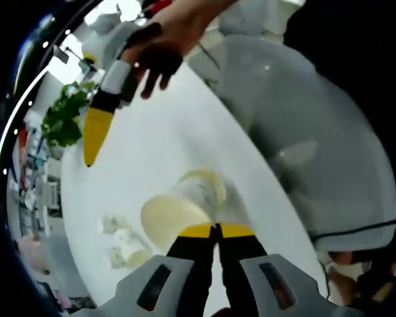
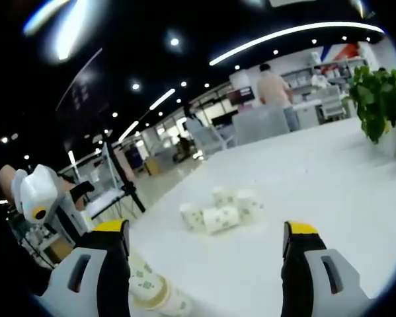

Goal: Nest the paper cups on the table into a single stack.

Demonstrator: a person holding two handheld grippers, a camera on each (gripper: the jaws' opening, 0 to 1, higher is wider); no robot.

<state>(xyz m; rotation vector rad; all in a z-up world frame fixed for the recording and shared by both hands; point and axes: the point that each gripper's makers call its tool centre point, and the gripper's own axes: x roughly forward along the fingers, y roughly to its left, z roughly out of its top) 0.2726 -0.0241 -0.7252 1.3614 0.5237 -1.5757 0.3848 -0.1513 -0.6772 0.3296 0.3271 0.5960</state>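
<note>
My left gripper (image 1: 217, 230) is shut on the wall of a paper cup stack (image 1: 174, 214), whose cream mouth faces the camera just above the white table (image 1: 151, 152). In the right gripper view the same stack (image 2: 150, 285), printed green, sits low left by my left jaw. My right gripper (image 2: 205, 231) stands open with nothing between its jaws. Beyond it several loose paper cups (image 2: 221, 212) lie clustered on the table (image 2: 316, 191). These loose cups (image 1: 126, 246) also lie left of my left jaws. A yellow finger (image 1: 95, 132) of the right gripper, held by a hand (image 1: 164, 46), hangs over the table's far side.
A potted green plant (image 2: 383, 92) stands at the table's far right edge; the same plant (image 1: 65, 119) is beyond the table in the left gripper view. A person in grey clothes (image 1: 303, 132) stands close along the table's edge. Another person (image 2: 274, 86) stands far off among chairs.
</note>
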